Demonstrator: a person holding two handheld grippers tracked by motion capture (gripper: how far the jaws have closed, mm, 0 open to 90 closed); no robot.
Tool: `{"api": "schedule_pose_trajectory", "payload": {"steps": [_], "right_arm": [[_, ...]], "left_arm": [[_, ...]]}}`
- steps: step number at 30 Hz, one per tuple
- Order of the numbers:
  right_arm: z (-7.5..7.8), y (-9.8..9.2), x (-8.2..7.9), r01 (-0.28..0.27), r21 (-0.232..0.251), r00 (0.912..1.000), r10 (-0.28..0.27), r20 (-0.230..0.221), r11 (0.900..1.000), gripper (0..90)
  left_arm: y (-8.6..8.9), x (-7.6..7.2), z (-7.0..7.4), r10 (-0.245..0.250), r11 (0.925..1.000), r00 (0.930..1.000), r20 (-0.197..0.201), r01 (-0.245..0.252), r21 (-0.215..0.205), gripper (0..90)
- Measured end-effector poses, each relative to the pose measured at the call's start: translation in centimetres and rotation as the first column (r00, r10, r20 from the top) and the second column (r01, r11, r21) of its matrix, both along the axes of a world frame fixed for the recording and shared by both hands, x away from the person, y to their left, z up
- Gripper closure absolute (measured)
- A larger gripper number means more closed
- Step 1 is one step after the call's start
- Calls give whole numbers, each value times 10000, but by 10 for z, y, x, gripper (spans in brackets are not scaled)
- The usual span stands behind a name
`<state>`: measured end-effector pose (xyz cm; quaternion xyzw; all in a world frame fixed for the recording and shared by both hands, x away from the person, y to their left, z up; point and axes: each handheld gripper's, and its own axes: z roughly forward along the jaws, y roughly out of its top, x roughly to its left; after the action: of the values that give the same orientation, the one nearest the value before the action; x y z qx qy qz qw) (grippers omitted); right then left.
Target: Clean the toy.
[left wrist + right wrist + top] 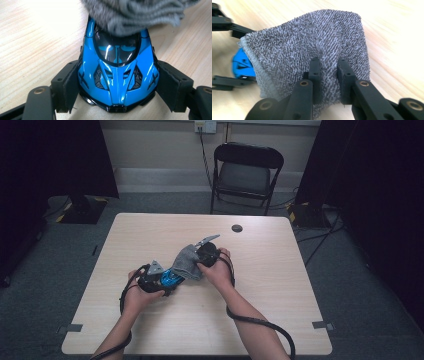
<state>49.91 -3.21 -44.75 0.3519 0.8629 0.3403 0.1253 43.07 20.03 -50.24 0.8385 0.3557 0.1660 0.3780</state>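
The left tongs squeeze a blue toy car by its sides, low over the desk. The right tongs pinch a grey cloth tight. The cloth lies over the far end of the car.

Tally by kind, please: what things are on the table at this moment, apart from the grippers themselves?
Blue toy car: 1, clamped between the left gripper's pads
Grey cloth: 1, pinched in the right gripper, draped over the car
Dark round disc: 1, near the table's far edge
Total: 3
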Motion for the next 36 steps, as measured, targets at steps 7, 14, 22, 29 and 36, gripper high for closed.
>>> {"api": "schedule_pose_trajectory", "payload": {"steps": [7, 14, 22, 29, 36], "right_arm": [[-4, -14, 8, 352, 124, 9993, -350, -142, 9993, 767], [-9, -28, 17, 705, 198, 9972, -701, -242, 9973, 767], [-14, -44, 19, 871, 265, 9959, -864, -253, 9959, 766], [-13, -64, 19, 1212, 205, 9925, -1208, -195, 9924, 766], [-3, -86, 18, 1537, 304, 9881, -1538, 19, 9876, 767]], "left_arm": [[0, 0, 0, 4, 10000, 10000, 10, -4, 17, 255], [0, 0, 0, 5, 10000, 10000, 13, -5, 24, 255], [0, 0, 0, 7, 10000, 10000, 11, -7, 17, 255], [0, 0, 0, 2, 10000, 10000, -19, -2, -20, 255], [0, 0, 0, -5, 10000, 10000, -19, 5, -29, 255]]}}
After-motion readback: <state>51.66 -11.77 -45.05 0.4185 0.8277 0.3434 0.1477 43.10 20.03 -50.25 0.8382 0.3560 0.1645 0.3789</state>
